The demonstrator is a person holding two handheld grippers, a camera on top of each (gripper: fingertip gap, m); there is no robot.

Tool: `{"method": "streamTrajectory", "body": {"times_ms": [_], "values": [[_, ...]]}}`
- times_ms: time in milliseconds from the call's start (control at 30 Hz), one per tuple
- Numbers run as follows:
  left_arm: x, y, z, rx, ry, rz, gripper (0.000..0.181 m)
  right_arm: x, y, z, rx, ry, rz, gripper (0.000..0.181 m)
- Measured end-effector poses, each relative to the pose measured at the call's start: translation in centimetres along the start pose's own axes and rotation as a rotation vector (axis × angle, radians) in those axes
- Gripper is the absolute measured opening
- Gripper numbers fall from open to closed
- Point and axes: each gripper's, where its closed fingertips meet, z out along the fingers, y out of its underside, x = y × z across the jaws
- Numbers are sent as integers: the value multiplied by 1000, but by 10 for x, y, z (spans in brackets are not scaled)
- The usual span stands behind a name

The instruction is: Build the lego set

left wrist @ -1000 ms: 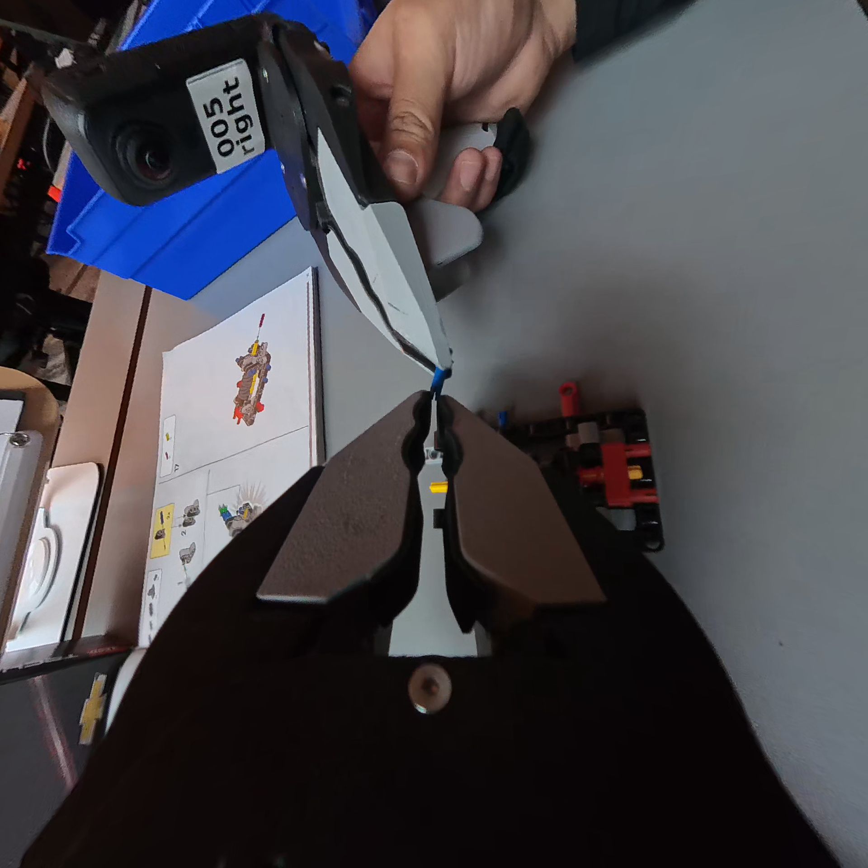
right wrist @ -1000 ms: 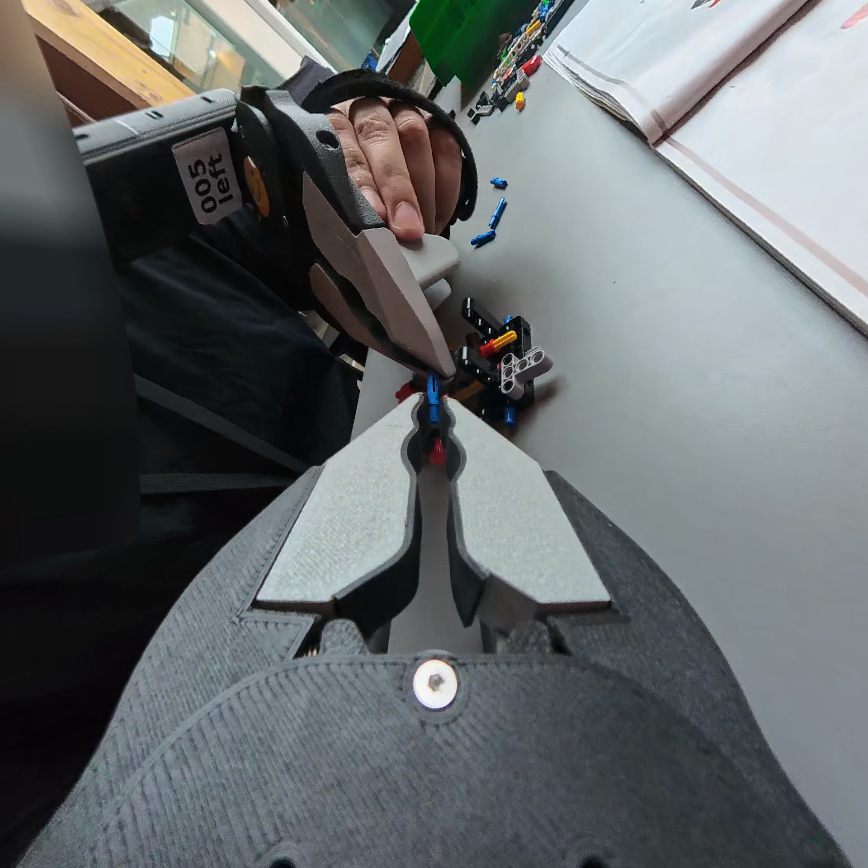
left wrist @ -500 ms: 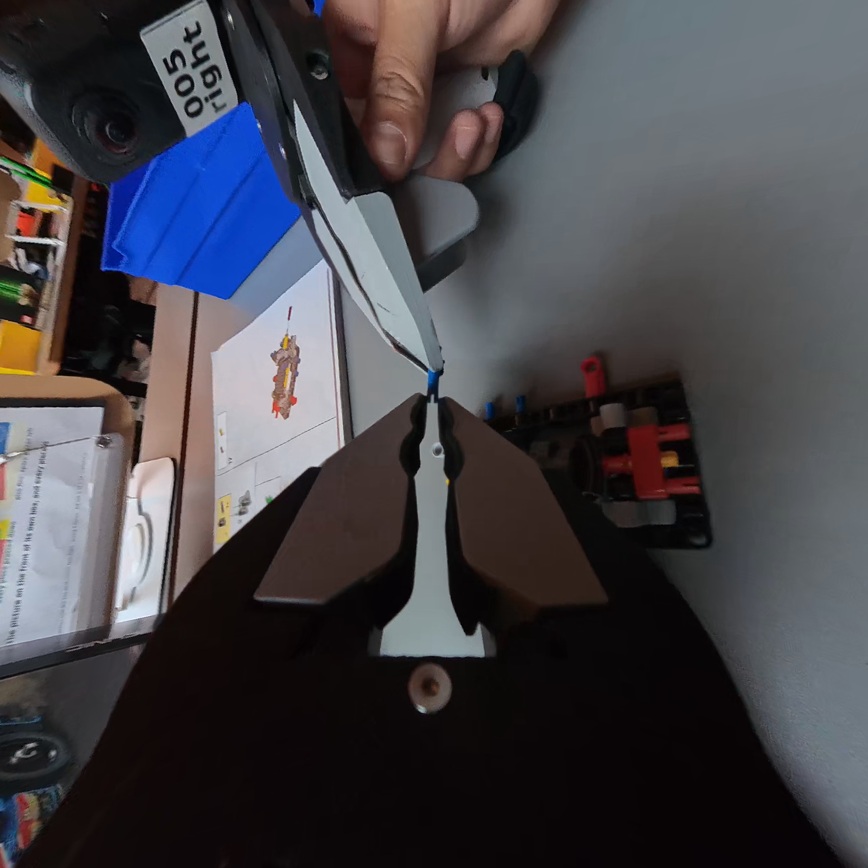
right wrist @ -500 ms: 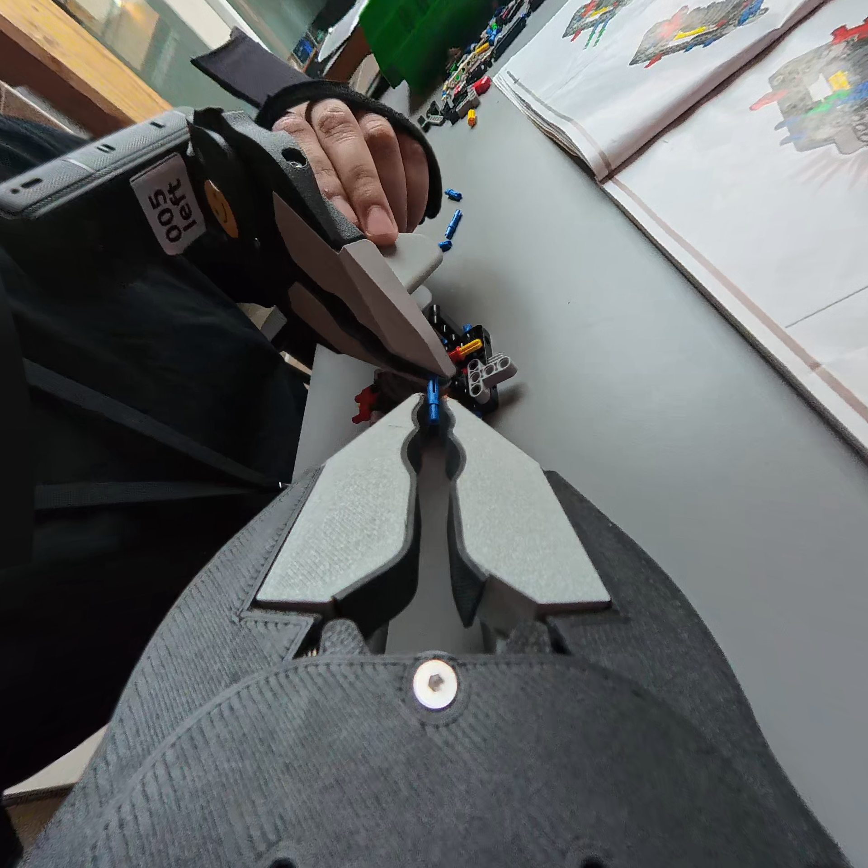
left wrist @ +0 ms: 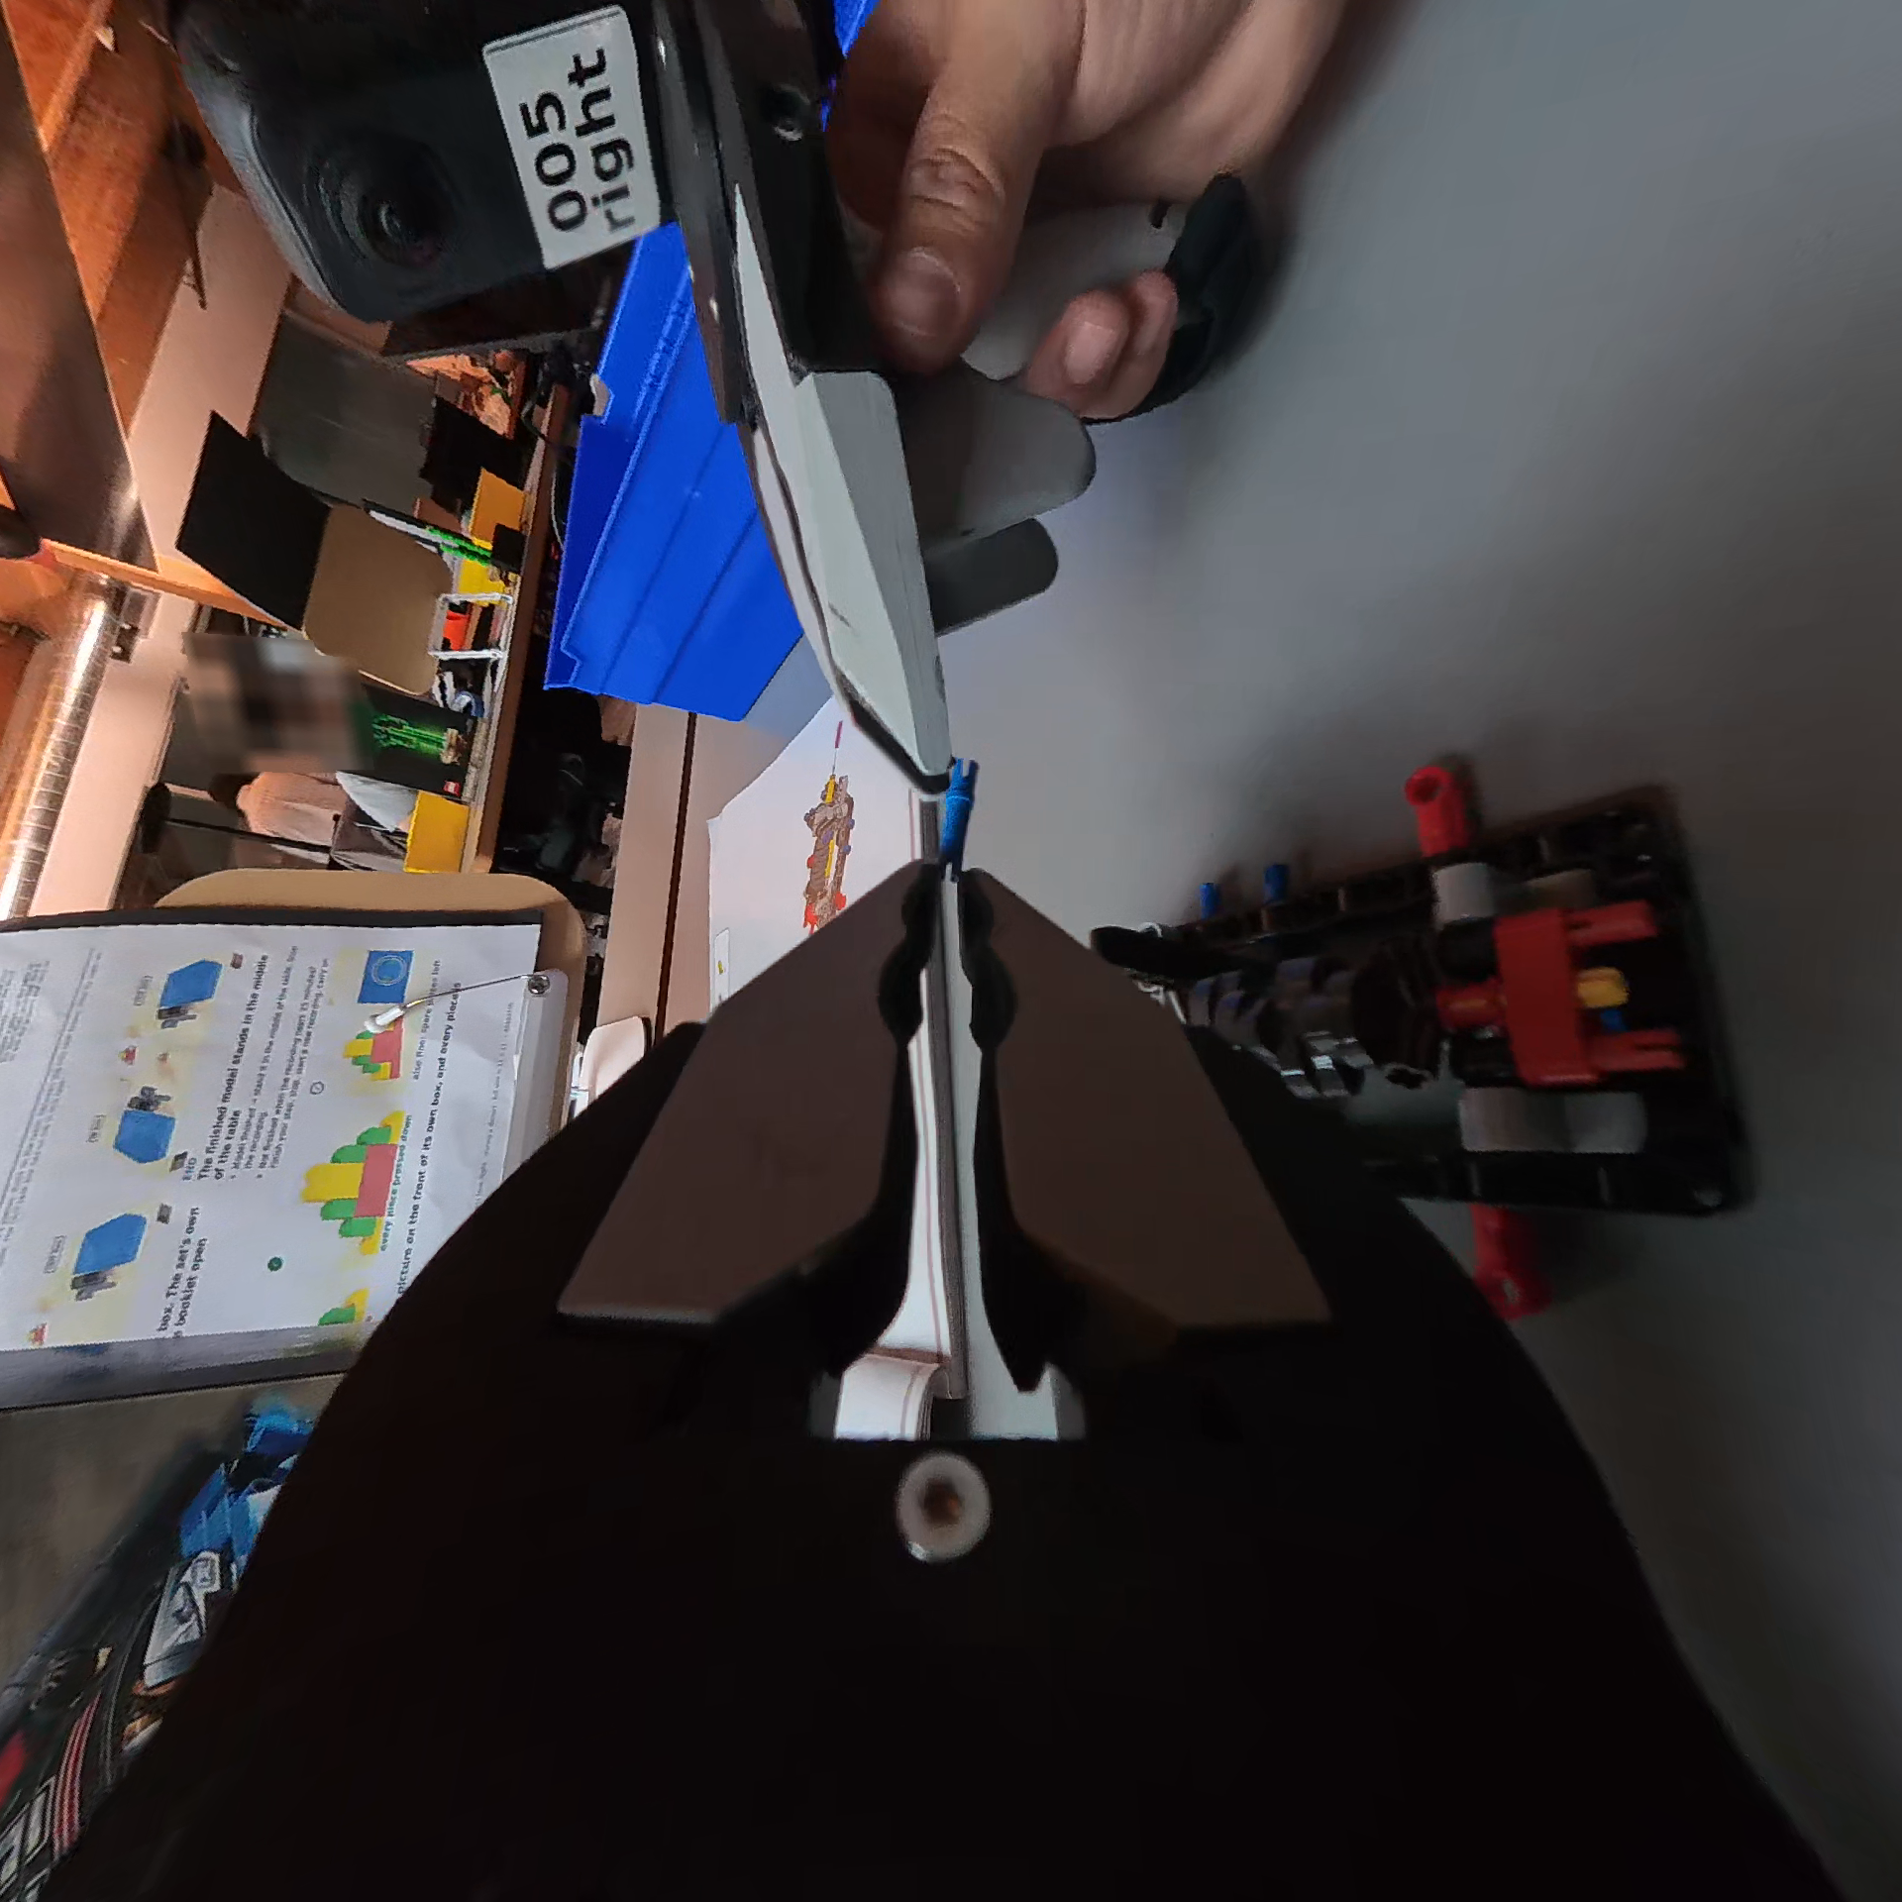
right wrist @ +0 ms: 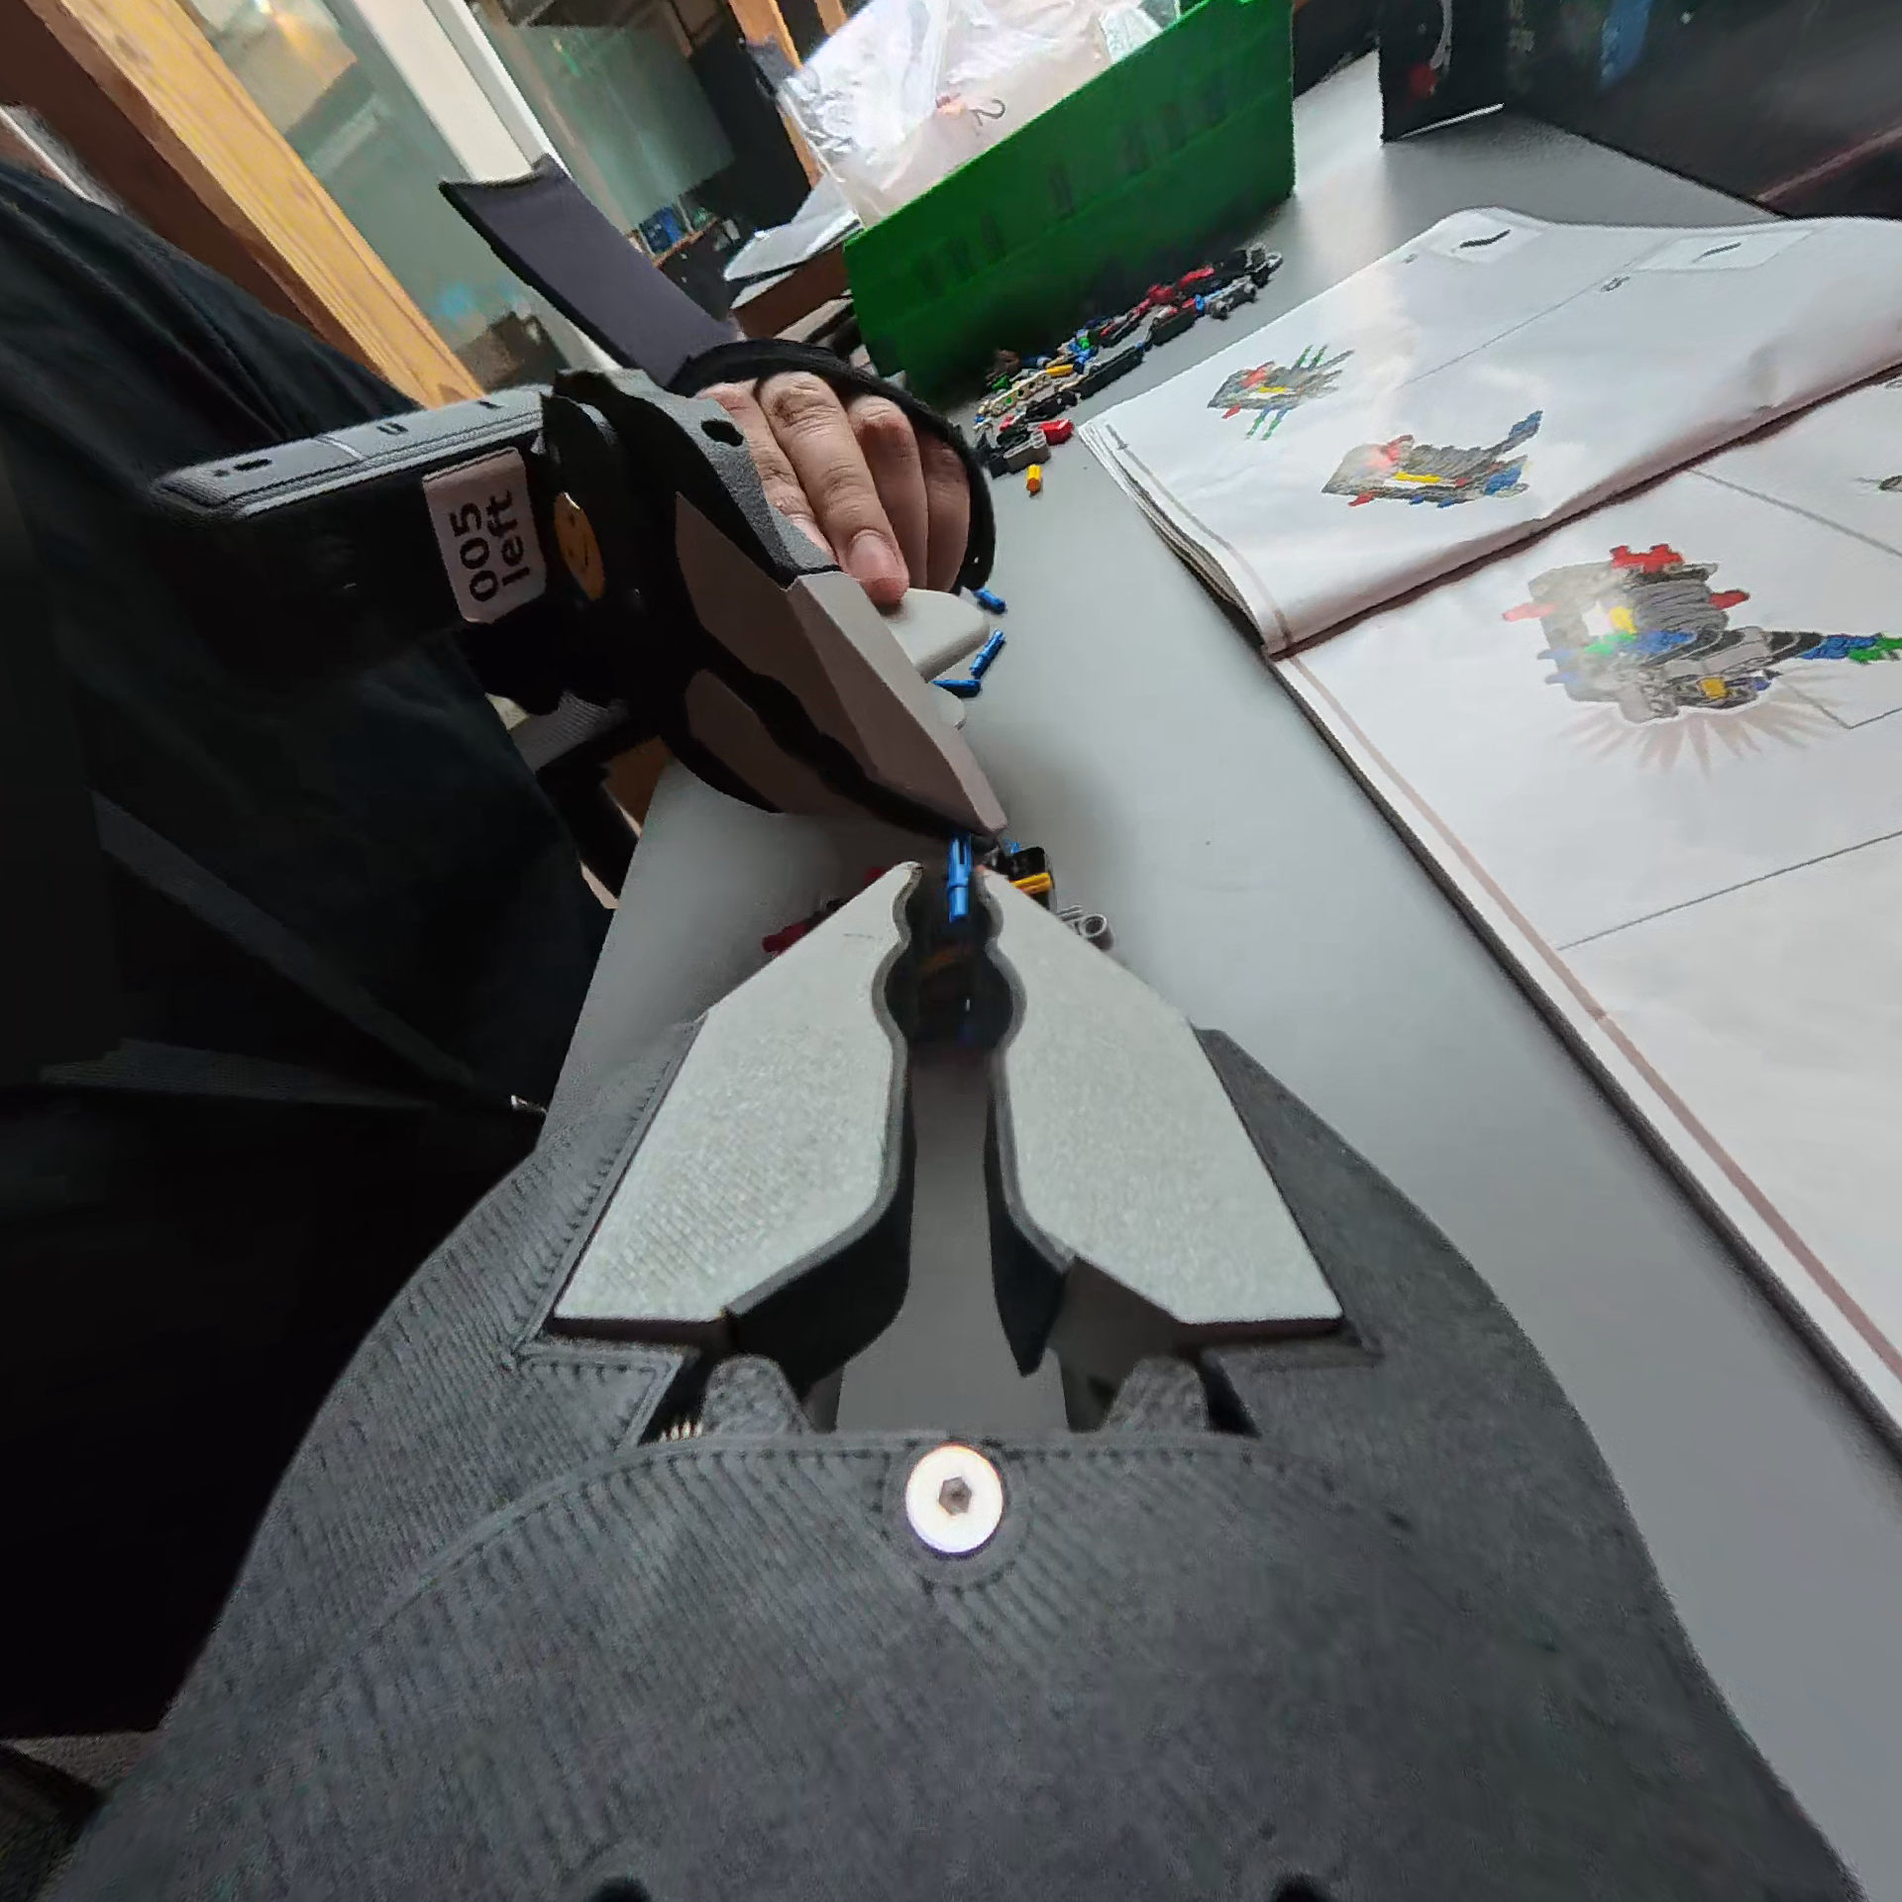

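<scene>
Lifted off model: both hand-held grippers clamped on blue pin.

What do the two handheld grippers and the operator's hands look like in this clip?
Both grippers have grey wedge-shaped fingers with wavy inner edges on black ribbed, 3D-printed-looking bodies, one silver screw at the base. The left gripper and the right gripper each carry a black camera with a white sticker. Each hand sits in a black strap; dark sleeves.

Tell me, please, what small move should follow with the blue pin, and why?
Probably one gripper should let go. Both the left gripper and right gripper pinch the blue pin tip to tip in mid-air, away from the black frame.
</scene>
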Motion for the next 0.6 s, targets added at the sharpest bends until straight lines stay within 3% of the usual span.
{"method": "streamTrajectory", "body": {"times_ms": [167,267,600], "values": [[-2,-1,0,4,-12,-1,2,6,4,2,-40,76,-48,9],[-2,-2,-1,13,-10,-7,1,3,7,7,-58,69,-64,2],[-3,0,-1,12,-18,-20,2,3,0,5,-18,84,-68,1]]}}
